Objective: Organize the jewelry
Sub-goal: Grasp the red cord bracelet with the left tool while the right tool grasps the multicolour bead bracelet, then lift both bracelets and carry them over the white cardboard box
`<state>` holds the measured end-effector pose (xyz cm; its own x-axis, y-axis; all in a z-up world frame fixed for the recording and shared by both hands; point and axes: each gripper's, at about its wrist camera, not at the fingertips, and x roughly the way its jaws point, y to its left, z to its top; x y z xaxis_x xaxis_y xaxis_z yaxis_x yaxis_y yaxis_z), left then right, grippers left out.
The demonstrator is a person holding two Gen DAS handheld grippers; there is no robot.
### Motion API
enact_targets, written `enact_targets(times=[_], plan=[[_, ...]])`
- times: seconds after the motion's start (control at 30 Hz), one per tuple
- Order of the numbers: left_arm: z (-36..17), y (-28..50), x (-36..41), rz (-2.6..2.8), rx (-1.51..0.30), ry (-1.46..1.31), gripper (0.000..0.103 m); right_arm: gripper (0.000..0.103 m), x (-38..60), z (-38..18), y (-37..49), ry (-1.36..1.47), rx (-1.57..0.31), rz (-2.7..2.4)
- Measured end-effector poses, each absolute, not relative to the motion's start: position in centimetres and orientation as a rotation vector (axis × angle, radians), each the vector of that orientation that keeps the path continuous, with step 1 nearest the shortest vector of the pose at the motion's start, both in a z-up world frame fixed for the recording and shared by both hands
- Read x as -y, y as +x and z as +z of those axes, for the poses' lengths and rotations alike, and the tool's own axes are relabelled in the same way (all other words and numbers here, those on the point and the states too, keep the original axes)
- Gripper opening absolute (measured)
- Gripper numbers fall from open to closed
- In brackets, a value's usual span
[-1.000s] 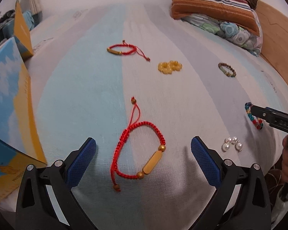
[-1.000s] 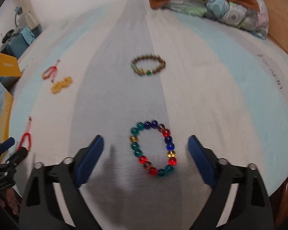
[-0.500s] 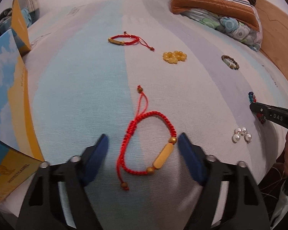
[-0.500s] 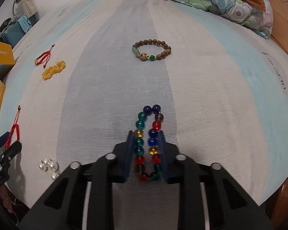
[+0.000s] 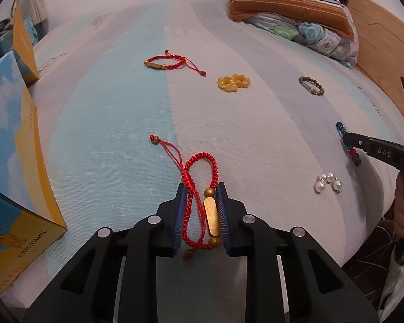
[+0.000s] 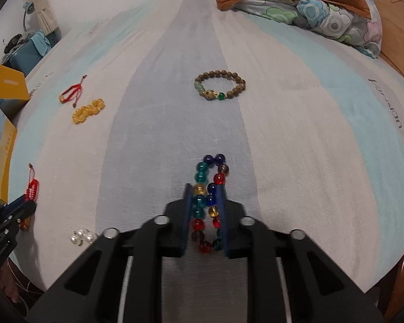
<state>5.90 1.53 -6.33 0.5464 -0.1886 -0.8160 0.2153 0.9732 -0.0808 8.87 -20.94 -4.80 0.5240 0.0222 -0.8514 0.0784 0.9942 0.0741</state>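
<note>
My left gripper [image 5: 201, 192] is shut on a red cord bracelet with a gold bar [image 5: 200, 172], squeezing it into a narrow loop on the striped bed sheet. My right gripper [image 6: 204, 191] is shut on a bracelet of coloured glass beads [image 6: 211, 172], pinched flat on the sheet. A second red cord bracelet [image 5: 165, 62], a yellow bead bracelet [image 5: 233, 82], a brown bead bracelet [image 6: 219, 84] and a cluster of white pearls [image 5: 327, 183] lie loose on the bed.
A blue and yellow box [image 5: 10, 167] stands at the left edge of the bed. Striped and flowered pillows [image 5: 296, 8] lie at the far right by a wooden headboard [image 5: 382, 53]. The right gripper also shows in the left wrist view [image 5: 344, 137].
Both grippers have gone from wide open to shut. The right one closed first on the coloured bead bracelet, then the left one on the red cord bracelet. Both bracelets are squeezed narrow.
</note>
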Motion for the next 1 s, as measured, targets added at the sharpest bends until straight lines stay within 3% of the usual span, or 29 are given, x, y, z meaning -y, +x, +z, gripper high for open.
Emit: enact_targets(times=[0.3,0.43,0.6,0.73,0.83,0.87,0.97,1.0], plan=[[-6.2,5.8,-1.4,-0.247,-0.963,0.029,0.021,0.01,21.9,-4.6,8.9,0.131,-1.016,-0.056],[-6.2,5.7,-1.3,-0.246,-0.962,0.029,0.021,0.028,23.3,-5.1,9.0,0.177,-1.029,-0.099],[-6.2,5.7,-1.3,-0.247,-0.962,0.034,0.021,0.033,23.5,-5.7,9.4,0.174,-1.054,-0.114],[-6.2,5.7,-1.2,-0.246,-0.962,0.039,0.021,0.044,23.2,-6.1,9.7,0.158,-1.065,-0.113],[-6.3,5.7,-1.2,-0.246,-0.962,0.04,0.021,0.04,23.0,-6.1,9.7,0.149,-1.064,-0.112],[-6.3,5.7,-1.2,-0.246,-0.962,0.04,0.021,0.028,23.0,-6.2,9.7,0.161,-1.068,-0.101],[-6.3,5.7,-1.2,-0.246,-0.961,0.039,0.021,0.01,23.3,-5.9,9.7,0.203,-1.072,-0.079],[-6.3,5.7,-1.2,-0.246,-0.961,0.038,0.021,0.01,23.4,-5.7,9.6,0.221,-1.066,-0.07]])
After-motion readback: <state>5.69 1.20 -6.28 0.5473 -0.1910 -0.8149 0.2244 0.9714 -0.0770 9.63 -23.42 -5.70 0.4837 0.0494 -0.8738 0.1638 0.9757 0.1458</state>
